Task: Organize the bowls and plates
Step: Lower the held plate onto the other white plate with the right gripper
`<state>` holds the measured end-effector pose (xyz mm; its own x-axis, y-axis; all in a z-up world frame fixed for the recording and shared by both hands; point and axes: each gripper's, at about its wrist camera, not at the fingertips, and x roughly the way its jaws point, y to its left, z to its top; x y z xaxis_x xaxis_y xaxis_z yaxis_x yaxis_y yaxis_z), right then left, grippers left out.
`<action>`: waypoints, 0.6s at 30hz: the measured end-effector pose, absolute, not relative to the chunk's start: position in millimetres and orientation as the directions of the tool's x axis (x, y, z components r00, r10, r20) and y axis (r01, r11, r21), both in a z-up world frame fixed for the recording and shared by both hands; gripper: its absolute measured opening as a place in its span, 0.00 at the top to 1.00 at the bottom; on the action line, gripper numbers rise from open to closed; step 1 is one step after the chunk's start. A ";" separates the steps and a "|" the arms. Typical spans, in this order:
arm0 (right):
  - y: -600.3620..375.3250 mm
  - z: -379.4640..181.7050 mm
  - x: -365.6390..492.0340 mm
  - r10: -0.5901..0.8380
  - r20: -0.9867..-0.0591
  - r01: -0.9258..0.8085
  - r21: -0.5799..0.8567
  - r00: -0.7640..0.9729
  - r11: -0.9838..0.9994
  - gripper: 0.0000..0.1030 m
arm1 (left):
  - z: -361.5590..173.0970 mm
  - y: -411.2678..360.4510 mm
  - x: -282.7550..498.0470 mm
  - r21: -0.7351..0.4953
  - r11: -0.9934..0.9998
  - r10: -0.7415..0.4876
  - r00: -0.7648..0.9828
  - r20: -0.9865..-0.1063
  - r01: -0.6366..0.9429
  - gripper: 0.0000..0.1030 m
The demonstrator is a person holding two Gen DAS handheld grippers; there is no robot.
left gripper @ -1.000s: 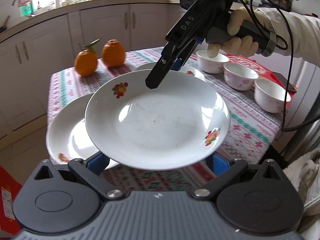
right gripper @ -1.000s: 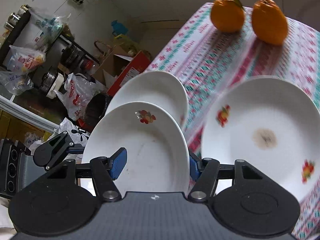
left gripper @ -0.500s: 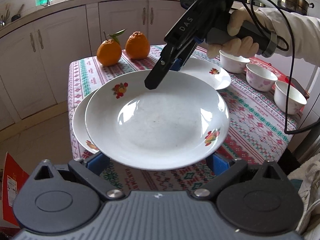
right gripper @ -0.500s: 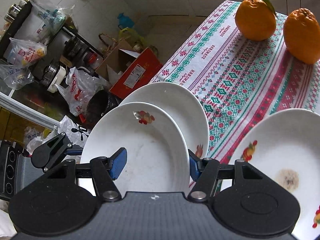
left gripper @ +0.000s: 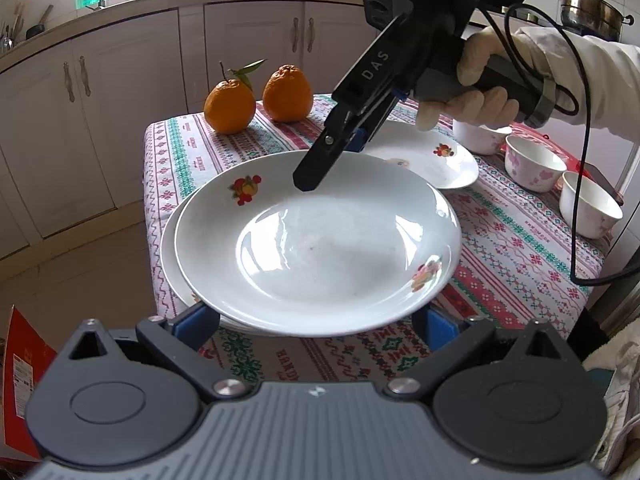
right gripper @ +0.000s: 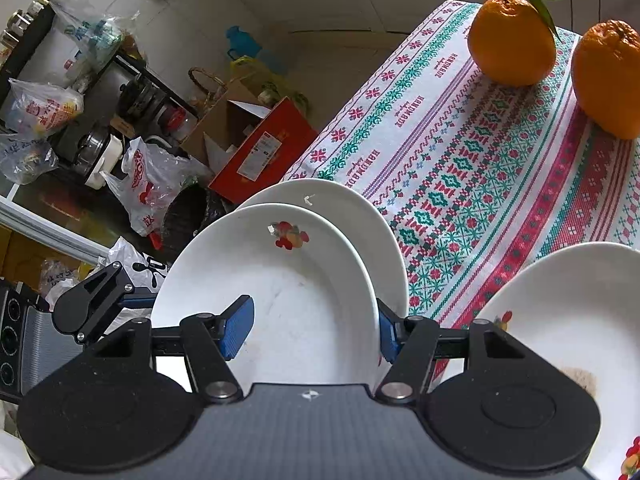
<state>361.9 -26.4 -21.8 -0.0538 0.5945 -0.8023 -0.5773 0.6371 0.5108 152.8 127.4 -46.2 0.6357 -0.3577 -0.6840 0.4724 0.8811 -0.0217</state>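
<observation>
A: A white plate [left gripper: 316, 240] with fruit motifs hangs over the near corner of the desk [left gripper: 516, 256], carried between two grippers. Who holds what?

B: The right gripper [left gripper: 316, 172], held in a gloved hand [left gripper: 476, 80], is clamped narrow on the plate's far rim, one finger above it and one below. In its own view the blue pads [right gripper: 238, 326] sit either side of that rim.

A: And the left gripper [left gripper: 316, 320]?

B: Its blue pads flank the plate's near edge, spread wide. The plate hides where they would meet it, so whether they press on it cannot be told.

A: What lies under the plate?

B: A second plate [left gripper: 172, 264], resting on the patterned cloth at the desk's corner, almost wholly covered. The carried plate looks to be just above it; contact is hard to judge.

A: The rest of the desk?

B: A third plate [left gripper: 440, 160] lies farther back, three small bowls [left gripper: 532, 164] stand in a row at the right, and two oranges [left gripper: 256, 100] sit side by side at the far edge.
</observation>
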 end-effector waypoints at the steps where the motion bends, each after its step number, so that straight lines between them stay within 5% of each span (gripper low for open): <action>1: -25.8 -22.2 362.5 0.594 -0.803 -0.577 0.511 -0.055 0.637 0.34 | -46.6 127.7 153.6 -0.019 0.881 -0.355 0.636 -0.685 0.472 0.02; 18: -18.7 -33.4 367.3 0.581 -0.812 -0.559 0.509 -0.060 0.654 0.34 | -50.7 138.5 163.3 -0.044 0.885 -0.360 0.622 -0.695 0.463 0.02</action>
